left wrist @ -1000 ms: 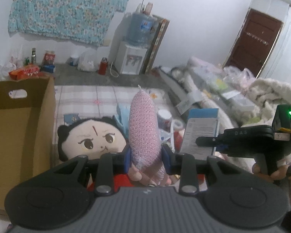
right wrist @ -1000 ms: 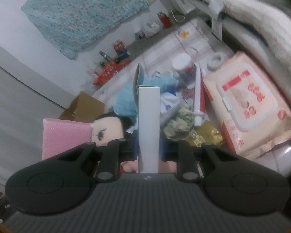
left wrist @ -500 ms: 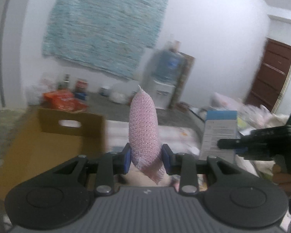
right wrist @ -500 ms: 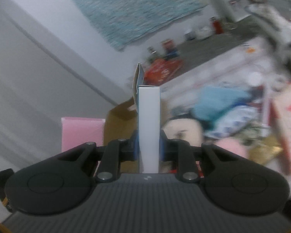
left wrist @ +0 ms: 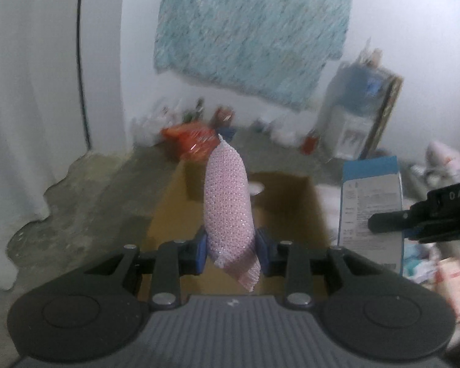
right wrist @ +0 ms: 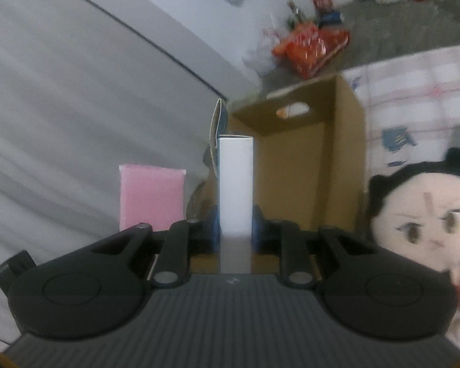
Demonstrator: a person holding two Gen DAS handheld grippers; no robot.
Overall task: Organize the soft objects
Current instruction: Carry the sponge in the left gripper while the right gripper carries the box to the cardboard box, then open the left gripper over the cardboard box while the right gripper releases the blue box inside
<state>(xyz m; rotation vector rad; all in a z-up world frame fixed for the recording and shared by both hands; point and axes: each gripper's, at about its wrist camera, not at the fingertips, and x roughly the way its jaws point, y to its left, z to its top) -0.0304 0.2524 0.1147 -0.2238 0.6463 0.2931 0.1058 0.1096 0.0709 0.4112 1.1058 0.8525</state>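
Note:
My left gripper [left wrist: 231,250] is shut on a pink sparkly sponge [left wrist: 228,211] and holds it upright above the open cardboard box [left wrist: 291,214]. The sponge also shows in the right wrist view [right wrist: 151,197], at the left. My right gripper [right wrist: 234,225] is shut on a white and blue carton [right wrist: 235,184], held upright in front of the same cardboard box [right wrist: 343,141]. In the left wrist view that carton [left wrist: 371,208] and the right gripper [left wrist: 429,214] are to the right of the box. A plush doll with black hair [right wrist: 423,214] lies right of the box.
A grey curtain [right wrist: 76,107] hangs at the left. Red snack bags [right wrist: 309,46] and bottles stand against the far wall. A water dispenser [left wrist: 352,116] stands at the back right. A checked pink cloth [right wrist: 420,92] covers the surface under the doll.
Both grippers have swung left towards the cardboard box with their objects still held. The left view has turned away from the doll; the box now lies straight ahead.

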